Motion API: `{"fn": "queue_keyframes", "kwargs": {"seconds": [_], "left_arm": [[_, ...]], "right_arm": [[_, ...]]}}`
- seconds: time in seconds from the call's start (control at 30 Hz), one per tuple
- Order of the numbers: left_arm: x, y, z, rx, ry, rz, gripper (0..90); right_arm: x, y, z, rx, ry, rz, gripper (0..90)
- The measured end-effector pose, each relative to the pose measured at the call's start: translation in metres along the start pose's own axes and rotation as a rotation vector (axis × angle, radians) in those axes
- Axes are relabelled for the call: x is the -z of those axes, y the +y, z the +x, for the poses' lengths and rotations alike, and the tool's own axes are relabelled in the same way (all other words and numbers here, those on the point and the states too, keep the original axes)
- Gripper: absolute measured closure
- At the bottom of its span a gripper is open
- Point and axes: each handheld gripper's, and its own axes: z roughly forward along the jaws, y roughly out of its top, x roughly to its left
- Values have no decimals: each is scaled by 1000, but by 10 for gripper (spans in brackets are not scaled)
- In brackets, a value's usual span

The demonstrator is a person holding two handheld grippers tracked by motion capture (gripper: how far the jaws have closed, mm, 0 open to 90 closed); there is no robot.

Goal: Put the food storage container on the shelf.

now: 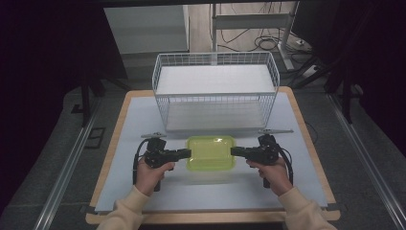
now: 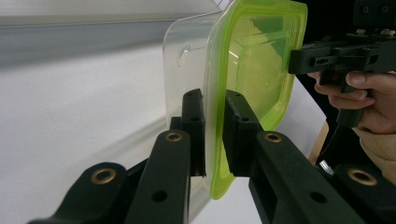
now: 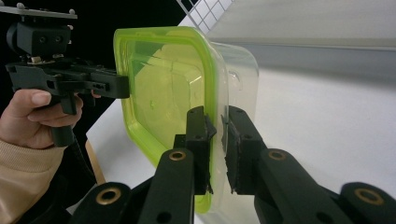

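Above the table [image 1: 143, 191], left claw [image 1: 187, 153] and right claw [image 1: 233, 152] grip container [image 1: 211, 152] ends

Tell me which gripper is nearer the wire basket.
Neither clearly. The left gripper and right gripper clamp opposite rims of the green-lidded container, both about level in front of the wire basket.

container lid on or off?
On: the green lid sits flush over the clear container, both rims pinched together by each hand-held gripper.
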Motion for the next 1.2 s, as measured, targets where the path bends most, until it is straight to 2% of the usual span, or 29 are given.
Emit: {"fn": "queue_keyframes", "kwargs": {"seconds": [0.37,0.73,1.2], "left_arm": [[9,14,-9,-36,2,-19,805],[22,40,-24,-89,12,-51,805],[31,59,-32,-96,2,-83,805]], "right_arm": [[7,10,9,32,0,-37,812],[20,34,25,76,-9,-78,811],[30,58,38,112,-18,-104,811]]}}
